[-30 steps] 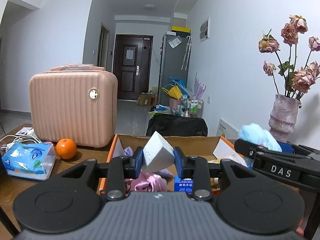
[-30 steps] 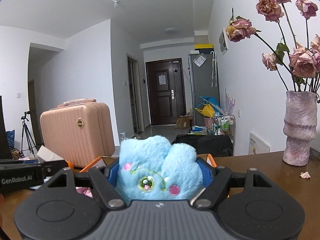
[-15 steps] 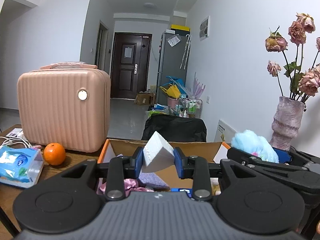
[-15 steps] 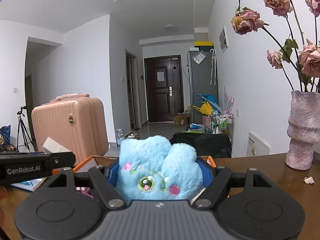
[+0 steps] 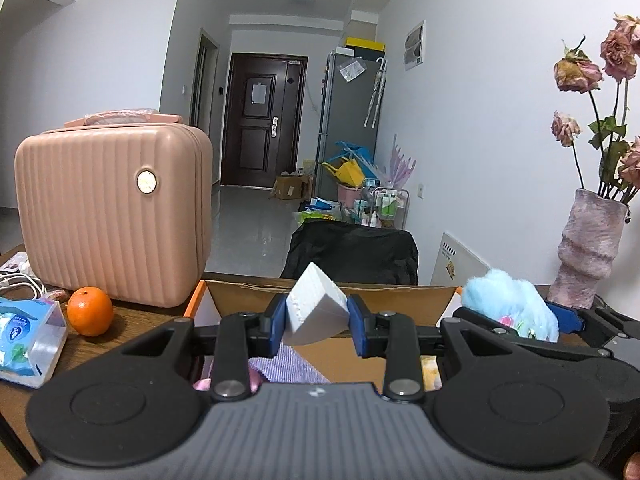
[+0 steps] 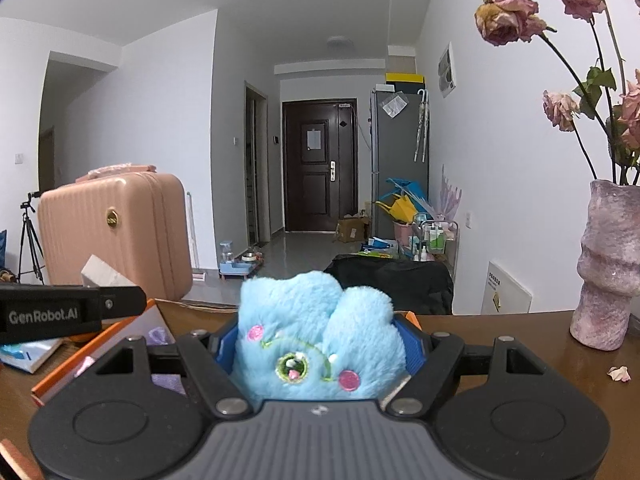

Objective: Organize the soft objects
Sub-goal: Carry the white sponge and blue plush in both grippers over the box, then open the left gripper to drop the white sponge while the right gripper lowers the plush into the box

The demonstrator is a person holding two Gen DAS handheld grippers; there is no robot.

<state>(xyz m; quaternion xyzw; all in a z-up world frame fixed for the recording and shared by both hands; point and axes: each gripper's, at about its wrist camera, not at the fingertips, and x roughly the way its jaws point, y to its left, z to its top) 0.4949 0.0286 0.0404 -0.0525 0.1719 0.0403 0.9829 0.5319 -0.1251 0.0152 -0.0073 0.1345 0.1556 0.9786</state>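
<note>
A tissue pack and an orange sit before a pink suitcase on the wooden table. The left gripper, fingers clamped on a white foam block, hangs above an open cardboard box. Just beside it, the right gripper squeezes a blue plush toy; a vase stands at far right.
</note>
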